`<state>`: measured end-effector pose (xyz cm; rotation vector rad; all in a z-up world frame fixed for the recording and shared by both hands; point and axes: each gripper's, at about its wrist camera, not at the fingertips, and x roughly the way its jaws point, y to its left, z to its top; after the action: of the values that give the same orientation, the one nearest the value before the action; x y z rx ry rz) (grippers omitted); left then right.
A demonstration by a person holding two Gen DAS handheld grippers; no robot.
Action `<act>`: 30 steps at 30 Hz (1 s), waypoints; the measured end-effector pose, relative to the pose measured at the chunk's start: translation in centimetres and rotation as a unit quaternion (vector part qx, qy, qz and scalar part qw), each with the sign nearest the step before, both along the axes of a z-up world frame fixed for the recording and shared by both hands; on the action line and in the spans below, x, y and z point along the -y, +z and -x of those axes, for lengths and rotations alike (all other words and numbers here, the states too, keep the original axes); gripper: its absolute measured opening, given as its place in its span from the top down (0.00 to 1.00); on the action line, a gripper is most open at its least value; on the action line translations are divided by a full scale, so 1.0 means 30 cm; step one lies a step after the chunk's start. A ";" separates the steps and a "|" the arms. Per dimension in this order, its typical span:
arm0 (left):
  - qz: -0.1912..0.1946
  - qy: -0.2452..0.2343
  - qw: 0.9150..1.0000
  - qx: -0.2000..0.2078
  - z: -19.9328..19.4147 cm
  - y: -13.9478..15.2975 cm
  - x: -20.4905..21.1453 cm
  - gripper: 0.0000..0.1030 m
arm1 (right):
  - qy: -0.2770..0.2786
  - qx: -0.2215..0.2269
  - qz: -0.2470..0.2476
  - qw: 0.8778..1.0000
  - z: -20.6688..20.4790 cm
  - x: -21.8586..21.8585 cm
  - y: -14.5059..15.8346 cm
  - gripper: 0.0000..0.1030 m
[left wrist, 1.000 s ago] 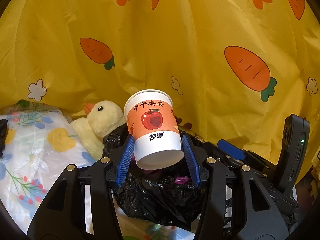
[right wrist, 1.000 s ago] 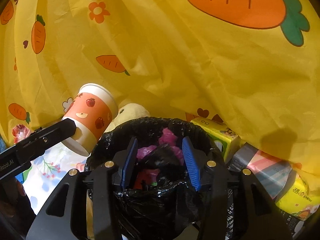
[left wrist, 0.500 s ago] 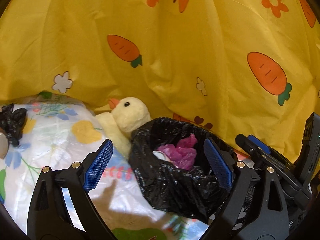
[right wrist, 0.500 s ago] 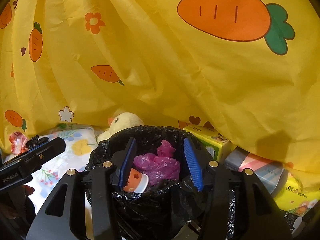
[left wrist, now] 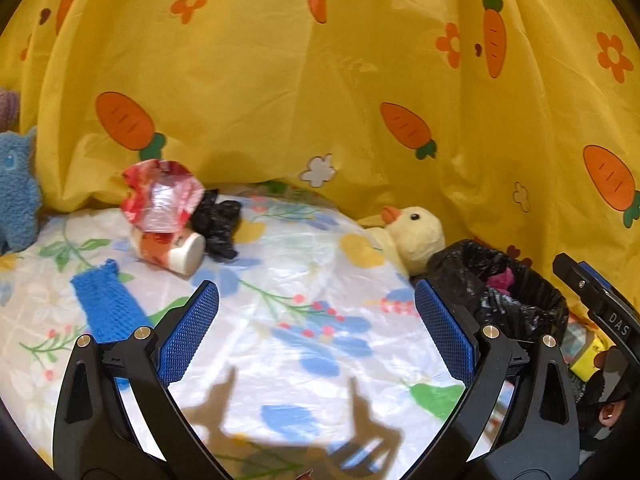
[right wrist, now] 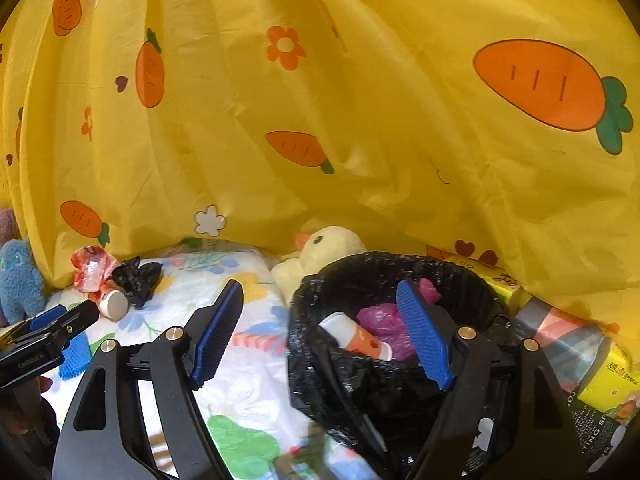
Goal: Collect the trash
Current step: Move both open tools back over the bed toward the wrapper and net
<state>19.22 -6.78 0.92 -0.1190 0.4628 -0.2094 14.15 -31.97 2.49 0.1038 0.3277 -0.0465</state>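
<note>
The remaining paper cup (left wrist: 170, 250) is lying on its side at the far left of the floral sheet (left wrist: 288, 264), touching a crumpled red wrapper (left wrist: 160, 194) and a black bag scrap (left wrist: 218, 222); it is looking light, thin-walled and crushable, so gripping gently across its body seems wisest. The left gripper (left wrist: 316, 332) is hanging spread wide and empty, well short of it; the right gripper (right wrist: 320, 332) is also gaping, holding nothing, one finger over the lined bin (right wrist: 320, 376).

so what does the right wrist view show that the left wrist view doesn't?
Only the right wrist view: the cup lying inside the bin on the pink bag, and the tissue packs beside the bin.

Only the left wrist view: the blue knitted cloth in full, and the open left tool over bare tablecloth.

Both: the second cup on its side under a red wrapper, the crumpled black bag, the duck toy, the blue plush, the yellow curtain.
</note>
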 end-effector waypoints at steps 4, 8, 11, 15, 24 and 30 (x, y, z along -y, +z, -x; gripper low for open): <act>-0.008 0.054 0.999 -0.002 0.015 -0.001 -0.142 0.06 | 0.049 -0.015 0.003 0.999 -0.022 -0.149 -0.009 0.22; -0.020 0.120 0.993 -0.004 0.014 -0.009 -0.286 0.06 | 0.106 -0.034 0.006 0.994 -0.053 -0.318 -0.015 0.22; -0.022 0.165 0.986 -0.009 0.000 -0.013 -0.385 0.06 | 0.130 -0.040 0.013 0.991 -0.089 -0.421 -0.013 0.22; -0.036 0.211 0.977 -0.008 -0.029 -0.017 -0.484 0.06 | 0.153 -0.053 0.023 0.987 -0.163 -0.549 -0.025 0.22; -0.027 0.252 0.967 -0.015 -0.105 -0.041 -0.610 0.06 | 0.170 -0.096 0.024 0.980 -0.345 -0.712 -0.076 0.22; -0.003 0.266 0.963 -0.038 -0.127 -0.104 -0.680 0.06 | 0.176 -0.101 0.034 0.979 -0.425 -0.798 -0.107 0.22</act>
<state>23.03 13.62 -2.19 -0.2410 0.4915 0.3262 26.89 -8.03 -0.73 -0.0287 0.5431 0.2837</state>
